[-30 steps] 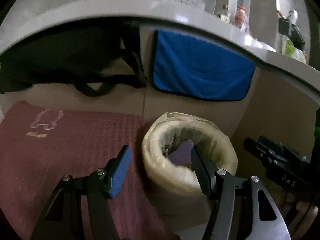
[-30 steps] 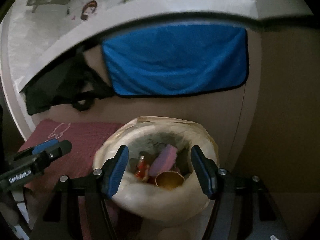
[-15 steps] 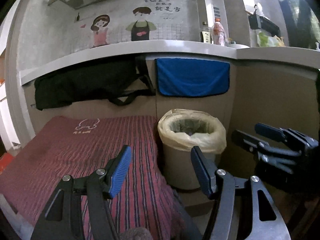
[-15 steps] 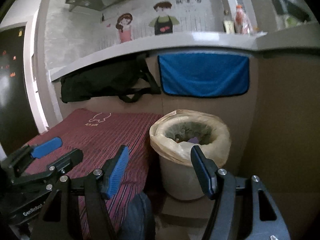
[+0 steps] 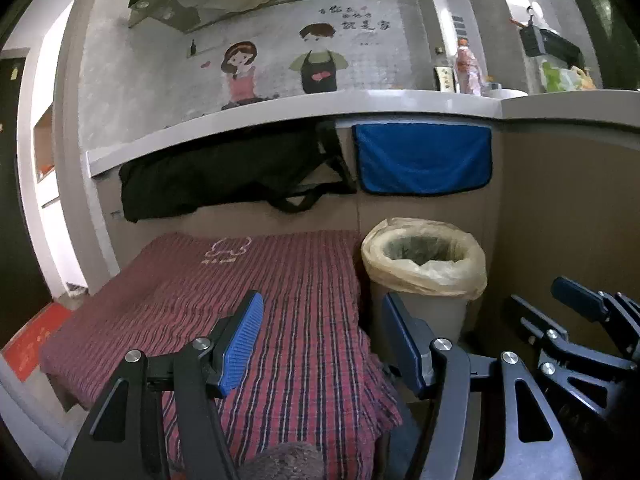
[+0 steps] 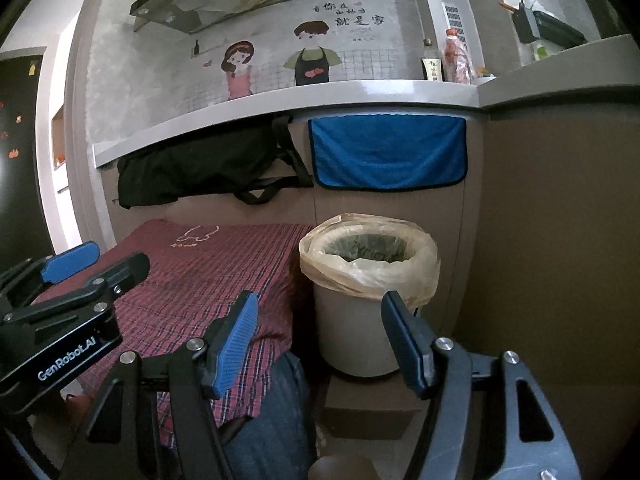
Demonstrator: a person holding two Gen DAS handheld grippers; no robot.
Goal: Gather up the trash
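Bin contents: hidden below the liner of the one bin (image 6: 360, 328).
Left gripper (image 5: 320, 340): held spread, empty.
Right gripper (image 6: 316, 336): held spread, empty.

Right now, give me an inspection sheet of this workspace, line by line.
Surface: red plaid cloth covers the low table; no loose trash visible on it.
Job's things: trash bin with a yellowish liner stands right of the table, against the brown panel; contents not visible from here.
Clutter: black bag and blue towel hang under the counter edge.
Grippers: left tongs open, empty; right tongs open, empty.
Cables: nothing seen.
Surroundings: grey counter carrying bottles, cartoon wall sticker behind it.
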